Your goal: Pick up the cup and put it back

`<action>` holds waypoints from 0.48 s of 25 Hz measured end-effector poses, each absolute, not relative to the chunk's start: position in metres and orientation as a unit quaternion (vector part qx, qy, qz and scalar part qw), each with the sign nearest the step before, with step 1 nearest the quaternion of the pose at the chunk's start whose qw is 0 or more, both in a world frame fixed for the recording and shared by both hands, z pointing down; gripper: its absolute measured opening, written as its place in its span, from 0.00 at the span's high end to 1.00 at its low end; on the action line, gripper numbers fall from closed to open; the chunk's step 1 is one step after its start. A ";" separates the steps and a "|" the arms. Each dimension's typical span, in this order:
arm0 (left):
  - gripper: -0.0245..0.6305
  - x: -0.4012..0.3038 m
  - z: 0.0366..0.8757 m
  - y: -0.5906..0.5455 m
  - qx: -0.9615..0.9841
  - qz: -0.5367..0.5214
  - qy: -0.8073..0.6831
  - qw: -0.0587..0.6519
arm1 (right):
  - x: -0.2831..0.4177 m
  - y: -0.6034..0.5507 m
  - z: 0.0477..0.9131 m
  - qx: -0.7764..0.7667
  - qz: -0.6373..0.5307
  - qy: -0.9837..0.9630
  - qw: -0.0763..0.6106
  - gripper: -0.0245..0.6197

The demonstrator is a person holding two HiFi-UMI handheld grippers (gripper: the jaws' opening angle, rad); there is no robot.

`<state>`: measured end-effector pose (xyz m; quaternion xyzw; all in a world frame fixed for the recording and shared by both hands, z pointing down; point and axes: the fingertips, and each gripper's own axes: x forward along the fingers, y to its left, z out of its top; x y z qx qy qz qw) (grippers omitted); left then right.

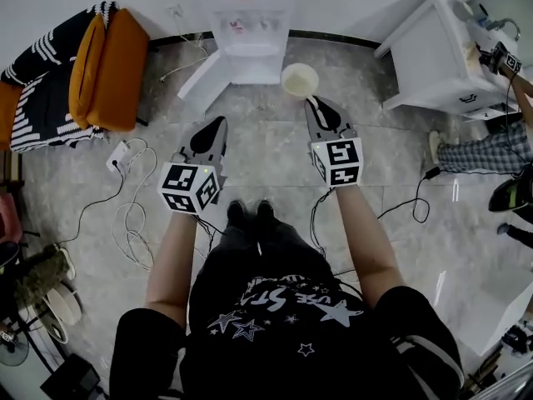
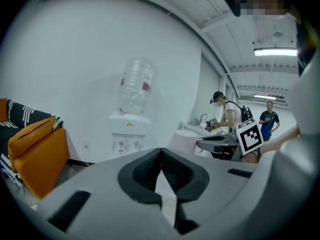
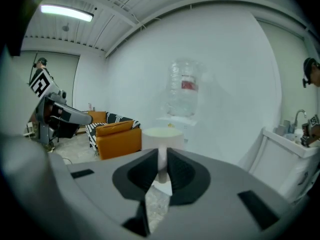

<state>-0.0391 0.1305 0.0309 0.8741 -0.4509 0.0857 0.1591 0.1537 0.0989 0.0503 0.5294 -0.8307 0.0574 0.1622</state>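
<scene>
Standing on a grey stone floor [image 1: 275, 157], facing a white wall. Off to the left, an orange armchair [image 1: 108, 65] draped with a black-and-white striped blanket [image 1: 37, 111]. Straight ahead against the wall, a white water dispenser [image 1: 246, 23] topped with a clear bottle [image 2: 135, 91]. To the right, a white cabinet [image 1: 433, 57]. Loose white cables [image 1: 133, 215] lying on the floor near the armchair. Holding both tools out in front, side by side and apart from each other. Left tool [image 1: 220, 123] pressed together at the tips, with nothing between them. Right tool [image 1: 312, 101] pinching the handle of the pale cup [image 1: 300, 79] — held upright in the air in front of the dispenser, mouth up, clear of the floor.
</scene>
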 end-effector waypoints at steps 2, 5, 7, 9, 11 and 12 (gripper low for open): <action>0.95 -0.040 0.033 0.138 0.873 0.088 -0.452 0.159 | 0.156 0.107 0.049 0.532 0.059 -0.829 0.161 0.89; 0.95 -0.040 0.035 0.139 0.873 0.096 -0.453 0.154 | 0.161 0.113 0.049 0.535 0.062 -0.828 0.157 0.89; 0.95 -0.042 0.034 0.135 0.871 0.098 -0.457 0.152 | 0.163 0.113 0.048 0.536 0.063 -0.827 0.158 0.89; 0.95 -0.046 0.035 0.130 0.868 0.096 -0.462 0.154 | 0.161 0.111 0.048 0.533 0.064 -0.828 0.162 0.89; 0.95 -0.052 0.038 0.125 0.866 0.098 -0.465 0.157 | 0.155 0.107 0.052 0.529 0.066 -0.829 0.167 0.89; 0.95 -0.055 0.041 0.121 0.865 0.099 -0.466 0.158 | 0.152 0.105 0.055 0.527 0.068 -0.830 0.168 0.89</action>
